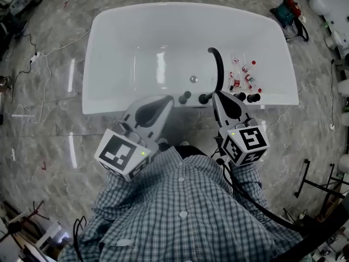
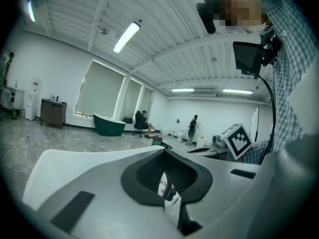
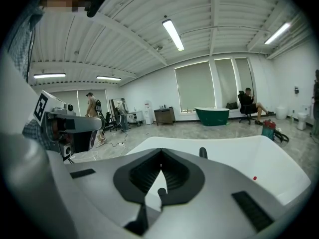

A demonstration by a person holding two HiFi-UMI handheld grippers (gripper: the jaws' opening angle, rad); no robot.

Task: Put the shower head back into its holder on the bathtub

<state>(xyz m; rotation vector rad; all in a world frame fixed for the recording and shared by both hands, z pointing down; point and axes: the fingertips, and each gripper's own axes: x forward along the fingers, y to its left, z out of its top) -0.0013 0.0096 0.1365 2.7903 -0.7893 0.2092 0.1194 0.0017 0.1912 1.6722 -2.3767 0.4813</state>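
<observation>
Both tools empty: left gripper [image 1: 168,100] and right gripper [image 1: 218,97] have jaws pressed together, nothing between.
Shower head [image 1: 219,70], reading black curved wand as that, arcs over bathtub [image 1: 109,64] interior, 1 o'clock from drain [image 1: 193,79].
Near end sits by deck knobs [image 1: 185,97]; can't tell if seated.
Probably light, rigid, glossy, so slippery; hose likely tugs back.
Pinch straight handle mid-length, not hose.
Small bottles [image 1: 242,76] at its 3 o'clock, easy to knock.
</observation>
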